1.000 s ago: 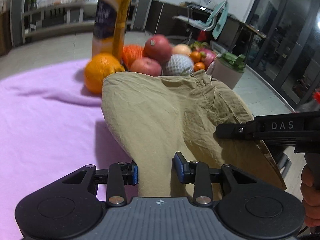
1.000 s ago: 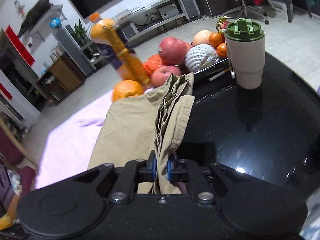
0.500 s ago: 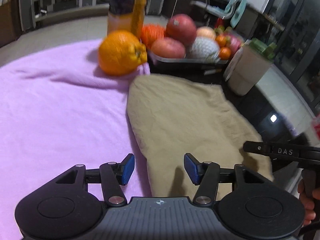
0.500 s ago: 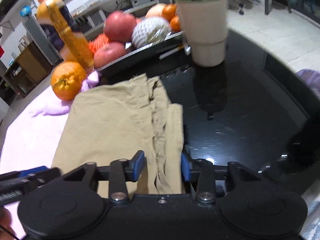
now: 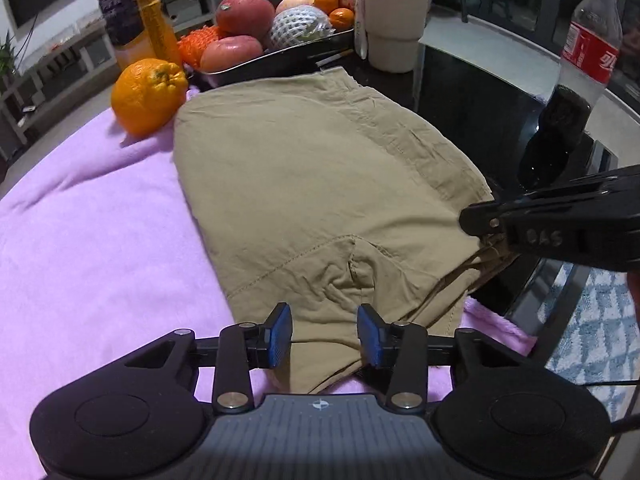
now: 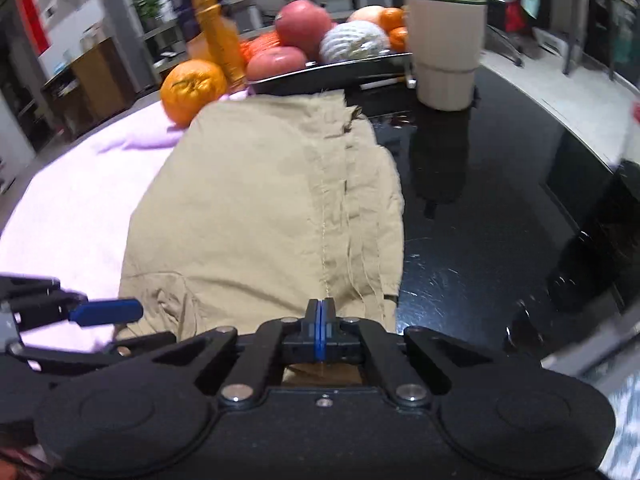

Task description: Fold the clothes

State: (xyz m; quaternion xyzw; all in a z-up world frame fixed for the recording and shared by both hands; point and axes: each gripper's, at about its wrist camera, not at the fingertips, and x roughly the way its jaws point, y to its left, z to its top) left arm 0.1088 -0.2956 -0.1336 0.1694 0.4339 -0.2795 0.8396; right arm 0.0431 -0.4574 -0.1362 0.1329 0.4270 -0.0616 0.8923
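On the left, a lilac fleece blanket [image 5: 92, 248] covers that part of the bench, with a large knobbly orange [image 5: 149, 94] and a tall orange juice bottle [image 5: 134, 12] at its far edge. The folded khaki cotton trousers [image 5: 320, 176] lie flat in the middle, half on the blanket and half on the glossy black bench [image 5: 472, 96]; their far end nearly touches the dark metal fruit tray [image 5: 280, 62].

The left gripper [image 5: 324, 334] sits at the near hem. Its blue-padded fingers [image 5: 280, 334] have just been narrowing but stand apart, with cloth lying between them and no pinch visible. The right gripper [image 6: 319, 334] is at the near right corner, over the stacked seam edges. Its fingers have just snapped together, pad against pad. From its own view no fabric shows between the pads, so it seems to hold nothing.

Judging by this, the fold has been laid down and the next grab is being set up. To do it well, both grippers should take all layers at matching points on the near edge, lift evenly, and carry the fold short of the beige lidded tumbler [image 5: 394, 20] and clear red-labelled cola bottle [image 5: 592, 36] on the right.
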